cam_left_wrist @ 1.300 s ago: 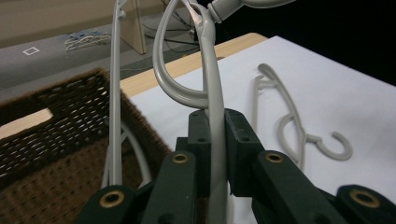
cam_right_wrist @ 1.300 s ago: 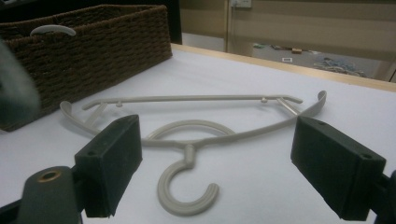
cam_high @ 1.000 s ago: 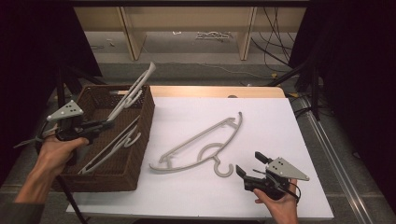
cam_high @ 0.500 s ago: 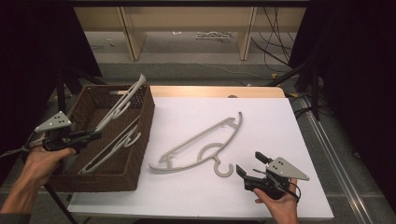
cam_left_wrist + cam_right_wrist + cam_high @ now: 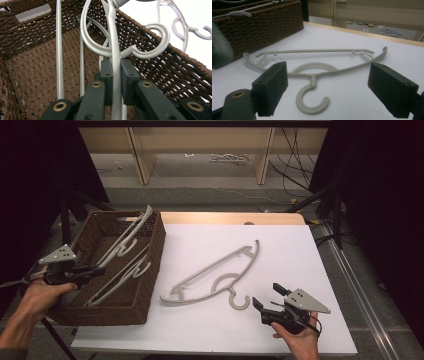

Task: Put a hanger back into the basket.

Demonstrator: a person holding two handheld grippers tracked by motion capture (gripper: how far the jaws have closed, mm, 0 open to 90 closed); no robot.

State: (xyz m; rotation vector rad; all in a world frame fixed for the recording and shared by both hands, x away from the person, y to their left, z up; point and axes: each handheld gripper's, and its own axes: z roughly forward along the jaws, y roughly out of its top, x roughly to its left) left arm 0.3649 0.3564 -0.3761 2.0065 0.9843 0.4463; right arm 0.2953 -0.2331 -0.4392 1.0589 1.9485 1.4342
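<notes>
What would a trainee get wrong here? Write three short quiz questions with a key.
1. True or false: the left tool is shut on a hanger.
2. Where does the loose hanger lie: A in the basket, B on the white table, C on the floor?
3. Fill in: the right tool has its jaws ____ and points at the loose hanger's hook.

Key: 1 true; 2 B; 3 open.
</notes>
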